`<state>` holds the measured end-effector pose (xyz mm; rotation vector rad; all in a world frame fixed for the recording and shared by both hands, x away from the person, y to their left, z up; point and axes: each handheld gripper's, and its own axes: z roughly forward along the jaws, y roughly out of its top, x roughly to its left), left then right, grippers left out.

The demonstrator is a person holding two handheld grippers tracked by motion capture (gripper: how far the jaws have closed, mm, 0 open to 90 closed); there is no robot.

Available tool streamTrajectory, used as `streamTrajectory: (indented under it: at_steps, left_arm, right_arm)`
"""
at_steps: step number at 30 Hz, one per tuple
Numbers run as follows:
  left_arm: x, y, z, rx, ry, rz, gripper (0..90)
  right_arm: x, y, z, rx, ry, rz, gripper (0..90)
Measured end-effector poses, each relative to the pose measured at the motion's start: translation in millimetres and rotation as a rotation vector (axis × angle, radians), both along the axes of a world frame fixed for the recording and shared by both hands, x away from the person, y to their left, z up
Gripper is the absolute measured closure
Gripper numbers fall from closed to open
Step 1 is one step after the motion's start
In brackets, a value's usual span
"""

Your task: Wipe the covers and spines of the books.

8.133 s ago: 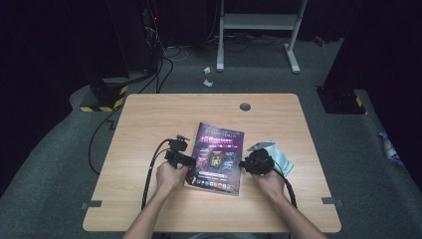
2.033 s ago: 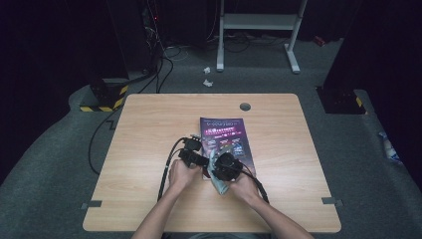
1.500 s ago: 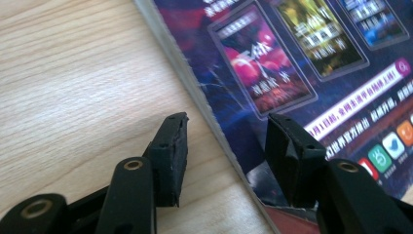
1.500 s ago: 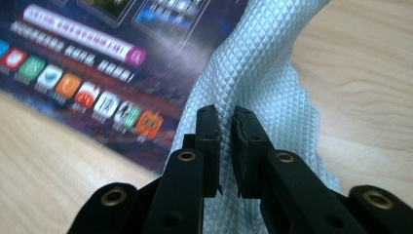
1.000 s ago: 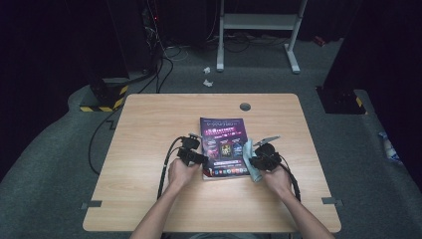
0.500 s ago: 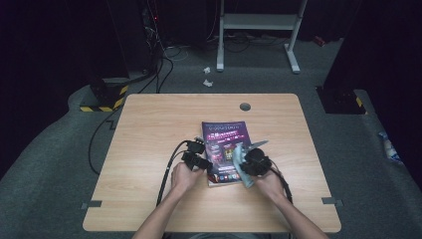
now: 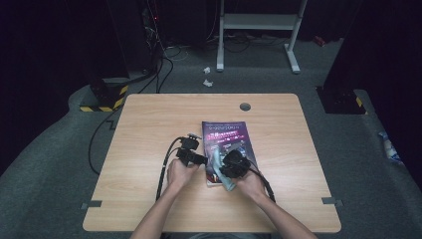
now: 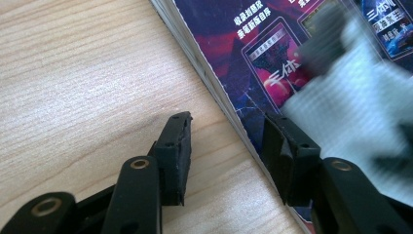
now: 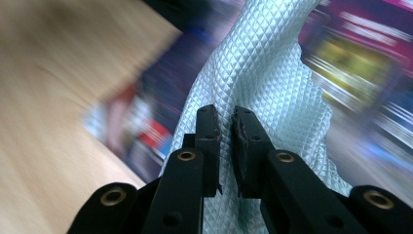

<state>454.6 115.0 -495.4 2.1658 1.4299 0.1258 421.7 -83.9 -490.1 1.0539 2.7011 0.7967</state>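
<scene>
A book (image 7: 226, 142) with a dark purple and red cover lies flat on the wooden table (image 7: 149, 129). My right gripper (image 7: 222, 167) is shut on a pale quilted cloth (image 7: 219, 160), which drapes over the book's near left part. In the right gripper view the jaws (image 9: 224, 114) pinch a fold of the cloth (image 9: 263, 68) above the blurred cover (image 9: 370, 44). My left gripper (image 7: 201, 160) sits at the book's left edge. Its jaws (image 8: 226, 119) have just been opening and straddle the book's edge (image 8: 234, 53) without pressing it; the cloth (image 8: 350, 97) shows blurred beyond.
A round cable hole (image 7: 245, 106) lies near the table's far edge. Black cables (image 7: 164, 169) trail from both grippers towards the near edge. On the floor beyond stand a white frame (image 7: 259, 22), paper scraps (image 7: 206, 77) and a yellow-black striped block (image 7: 102, 102).
My right gripper has carried the cloth leftward across the book's cover. The left gripper's jaws have spread wider at the book's edge, with the hand staying put.
</scene>
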Motion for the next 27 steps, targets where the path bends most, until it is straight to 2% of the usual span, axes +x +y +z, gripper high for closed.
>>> streamTrajectory:
  at_steps: [2,7,9,11,13,16,17,18,22,23,24,25,27]
  left_arm:
    - [-0.9,-1.8,-0.3,0.011,-0.014,-0.003,53.7]
    - [-0.9,-1.8,-0.4,0.012,-0.016,-0.01,54.5]
    - [-1.1,-2.2,-0.4,0.011,-0.014,-0.012,55.4]
    - [-1.0,-2.1,-0.5,0.011,-0.016,-0.012,55.7]
    - [-1.2,-2.7,-0.6,0.009,-0.018,-0.012,55.7]
    - [-1.2,-3.0,-0.5,0.013,-0.02,-0.012,55.6]
    - [-1.2,-2.9,-0.5,0.013,-0.018,-0.013,55.6]
    - [-1.2,-2.8,-0.5,0.012,-0.018,-0.012,55.6]
    - [-1.0,-2.6,-0.4,0.013,-0.016,-0.014,55.6]
    - [-1.0,-2.7,-0.4,0.013,-0.017,-0.015,55.6]
    - [-1.0,-2.7,-0.4,0.013,-0.017,-0.015,55.6]
    - [-1.0,-2.7,-0.4,0.014,-0.017,-0.015,55.6]
    - [-1.0,-3.0,-0.4,0.015,-0.017,-0.014,55.6]
  right_arm:
    - [2.5,-20.2,0.7,-0.014,-0.007,-0.039,81.9]
    - [11.6,-79.4,3.1,-0.021,0.001,-0.192,82.0]
    - [14.1,-92.9,3.8,-0.018,0.005,-0.23,81.9]
    - [15.0,-95.7,4.1,-0.022,0.001,-0.239,82.0]
    - [13.3,-85.3,3.8,-0.042,-0.016,-0.217,82.0]
    - [11.6,-61.4,2.6,-0.034,-0.012,-0.16,82.0]
    - [11.6,-61.4,2.6,-0.034,-0.012,-0.16,82.0]
    - [8.5,-35.5,2.1,-0.033,-0.01,-0.106,82.0]
    - [3.1,5.0,0.6,-0.017,-0.013,-0.005,82.0]
    - [0.7,14.0,0.2,-0.008,-0.003,0.008,82.0]
    - [0.7,14.0,0.2,-0.008,-0.003,0.008,82.0]
    - [-2.8,29.8,-0.1,0.0,0.002,0.039,82.0]
    - [-2.9,33.6,-0.3,-0.001,-0.007,0.047,82.1]
